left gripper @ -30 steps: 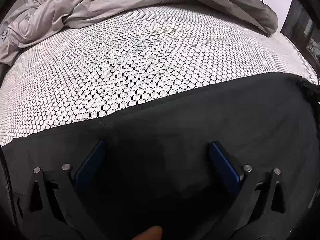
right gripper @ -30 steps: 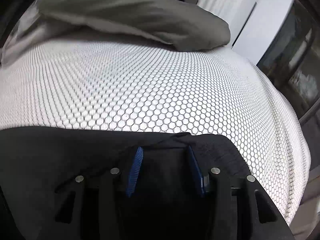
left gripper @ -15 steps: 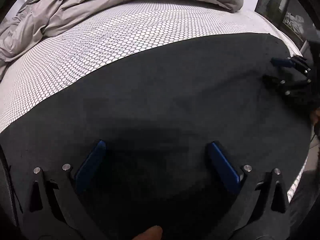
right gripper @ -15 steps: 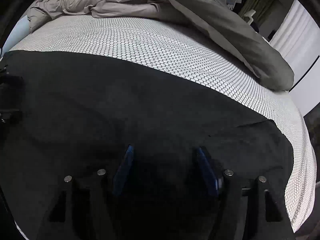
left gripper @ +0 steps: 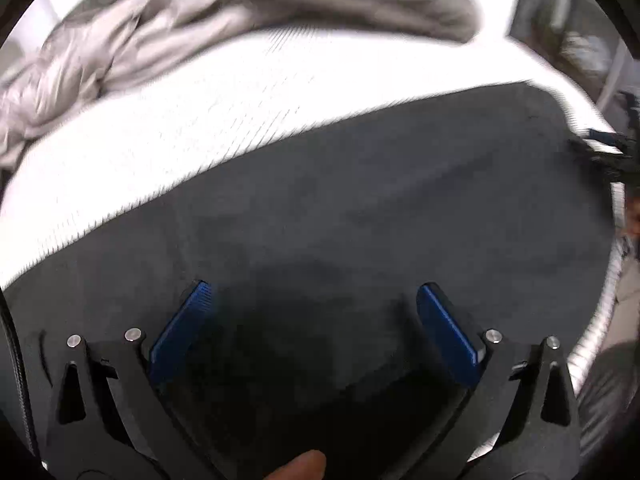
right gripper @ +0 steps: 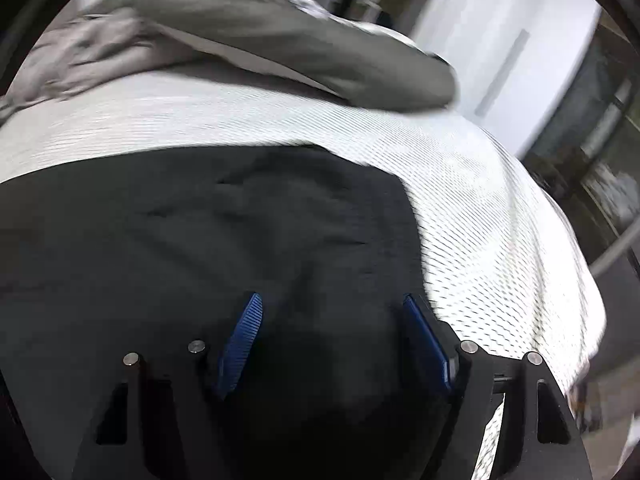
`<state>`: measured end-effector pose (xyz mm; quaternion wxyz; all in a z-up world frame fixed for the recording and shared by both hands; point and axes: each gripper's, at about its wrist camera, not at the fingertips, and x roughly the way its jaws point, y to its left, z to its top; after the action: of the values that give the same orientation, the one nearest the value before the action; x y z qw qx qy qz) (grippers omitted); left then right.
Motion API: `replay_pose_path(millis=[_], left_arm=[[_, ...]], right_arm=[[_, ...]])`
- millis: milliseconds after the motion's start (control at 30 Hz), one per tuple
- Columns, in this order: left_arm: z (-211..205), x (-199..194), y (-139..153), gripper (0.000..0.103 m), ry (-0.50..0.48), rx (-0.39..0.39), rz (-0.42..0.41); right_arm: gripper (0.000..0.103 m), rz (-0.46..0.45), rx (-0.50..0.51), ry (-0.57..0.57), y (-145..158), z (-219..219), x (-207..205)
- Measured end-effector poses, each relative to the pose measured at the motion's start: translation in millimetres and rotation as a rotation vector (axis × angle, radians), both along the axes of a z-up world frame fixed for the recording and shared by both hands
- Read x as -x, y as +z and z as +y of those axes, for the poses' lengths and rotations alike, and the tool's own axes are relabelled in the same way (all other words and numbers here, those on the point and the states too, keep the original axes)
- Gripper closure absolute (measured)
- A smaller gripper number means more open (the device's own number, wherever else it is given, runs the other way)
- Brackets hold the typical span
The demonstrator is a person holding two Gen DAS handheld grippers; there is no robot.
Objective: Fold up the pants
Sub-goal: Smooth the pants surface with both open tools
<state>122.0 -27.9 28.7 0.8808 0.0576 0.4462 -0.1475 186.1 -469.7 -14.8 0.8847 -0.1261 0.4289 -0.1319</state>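
Pants (left gripper: 380, 208) lie flat on the bed (right gripper: 480, 200), released: right gripper (right gripper: 332, 340) jaws opening over the cloth, left gripper (left gripper: 316, 332) jaws wide and empty, so this fold appears laid down.

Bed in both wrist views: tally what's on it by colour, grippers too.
Black pants: 1
Grey duvet: 1
White honeycomb-print sheet: 1
Grippers with blue pads, left gripper and right gripper: 2
Total: 5

Bedroom: mattress (right gripper: 500, 216), rumpled duvet (right gripper: 280, 36)
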Motion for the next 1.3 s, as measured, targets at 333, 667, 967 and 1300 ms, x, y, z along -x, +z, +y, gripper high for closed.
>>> replay_pose_path(millis=[333, 667, 967, 1300], left_arm=[[-27.0, 19.1, -26.2, 0.0, -0.128, 0.034, 0.095], [9.6, 12.1, -19.0, 0.001, -0.032, 0.013, 0.054], [-53.8, 30.6, -17.4, 0.001, -0.139, 0.073, 0.039], [32.4, 32.8, -33.9, 0.0, -0.08, 0.052, 0.08]], right_arm=[[0.027, 0.115, -0.052, 0.305, -28.1, 91.0, 25.8], [0.022, 0.019, 0.063, -0.034, -10.5, 12.9, 38.4], [0.018, 0.021, -0.141, 0.342, 2.9, 152.3, 50.7], [0.016, 0.079, 0.015, 0.252, -32.3, 107.4, 74.2]])
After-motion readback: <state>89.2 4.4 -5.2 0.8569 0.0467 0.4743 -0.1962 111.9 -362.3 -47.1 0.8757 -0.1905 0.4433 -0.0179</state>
